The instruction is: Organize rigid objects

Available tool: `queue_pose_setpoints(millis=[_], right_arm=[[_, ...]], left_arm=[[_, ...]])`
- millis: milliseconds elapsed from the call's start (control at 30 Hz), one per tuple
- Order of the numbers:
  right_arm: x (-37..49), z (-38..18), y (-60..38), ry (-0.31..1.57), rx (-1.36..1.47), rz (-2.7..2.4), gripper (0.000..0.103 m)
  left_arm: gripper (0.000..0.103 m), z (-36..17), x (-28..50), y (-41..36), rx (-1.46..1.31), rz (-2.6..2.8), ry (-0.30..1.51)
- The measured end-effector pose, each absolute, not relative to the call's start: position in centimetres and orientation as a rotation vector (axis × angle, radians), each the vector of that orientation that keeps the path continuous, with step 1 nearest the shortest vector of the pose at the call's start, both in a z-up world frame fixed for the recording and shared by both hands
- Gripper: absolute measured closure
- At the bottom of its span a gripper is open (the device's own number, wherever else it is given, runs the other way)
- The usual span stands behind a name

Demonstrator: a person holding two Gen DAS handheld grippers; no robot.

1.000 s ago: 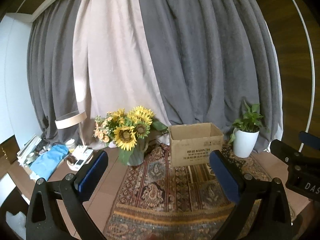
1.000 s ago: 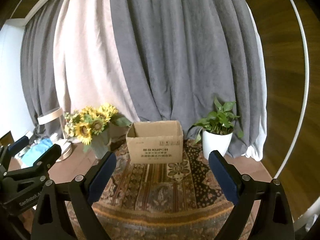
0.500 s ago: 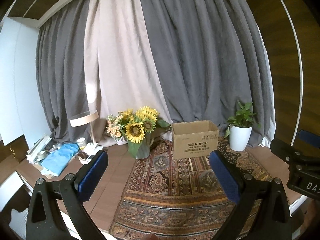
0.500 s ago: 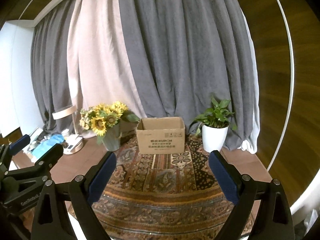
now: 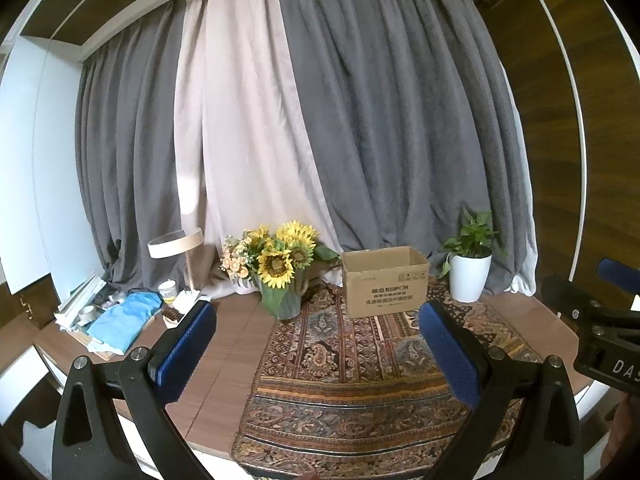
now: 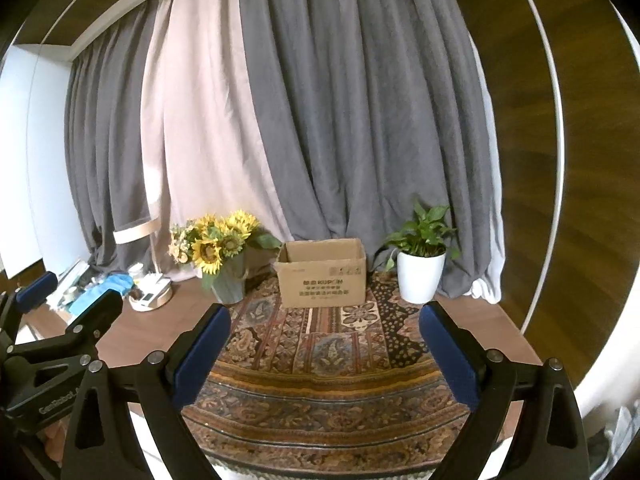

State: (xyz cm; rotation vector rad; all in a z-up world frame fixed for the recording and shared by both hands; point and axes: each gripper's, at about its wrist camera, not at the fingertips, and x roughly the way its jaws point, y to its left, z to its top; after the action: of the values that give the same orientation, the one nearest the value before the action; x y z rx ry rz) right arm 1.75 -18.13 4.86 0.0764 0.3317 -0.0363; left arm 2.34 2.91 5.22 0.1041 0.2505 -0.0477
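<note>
An open cardboard box (image 5: 385, 281) stands at the back of a patterned rug (image 5: 360, 364) on a wooden table; it also shows in the right wrist view (image 6: 322, 271). My left gripper (image 5: 318, 340) is open and empty, held above the table's near edge, well short of the box. My right gripper (image 6: 325, 344) is open and empty, also back from the box over the rug (image 6: 328, 356). The right gripper shows at the right edge of the left wrist view (image 5: 600, 320); the left one shows at the left of the right wrist view (image 6: 52, 332).
A sunflower vase (image 5: 280, 276) stands left of the box, a potted plant in a white pot (image 5: 469, 276) right of it. At far left are a round lamp (image 5: 176, 242), a blue cloth (image 5: 122, 318) and small items. Grey and pink curtains hang behind.
Both grippers have pulled back and risen from the table; the box and plants look smaller and farther. Both stay open and empty.
</note>
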Motion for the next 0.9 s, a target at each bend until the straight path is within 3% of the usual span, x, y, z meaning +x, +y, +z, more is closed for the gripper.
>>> queue_pose_setpoints(millis=[900], right_arm=[[-5.8,5.5,-15.2,0.309,0.086,-0.088,0.006]], left_arm=[[0.0,5.9,-3.5,5.0,0.103,-0.074,0.227]])
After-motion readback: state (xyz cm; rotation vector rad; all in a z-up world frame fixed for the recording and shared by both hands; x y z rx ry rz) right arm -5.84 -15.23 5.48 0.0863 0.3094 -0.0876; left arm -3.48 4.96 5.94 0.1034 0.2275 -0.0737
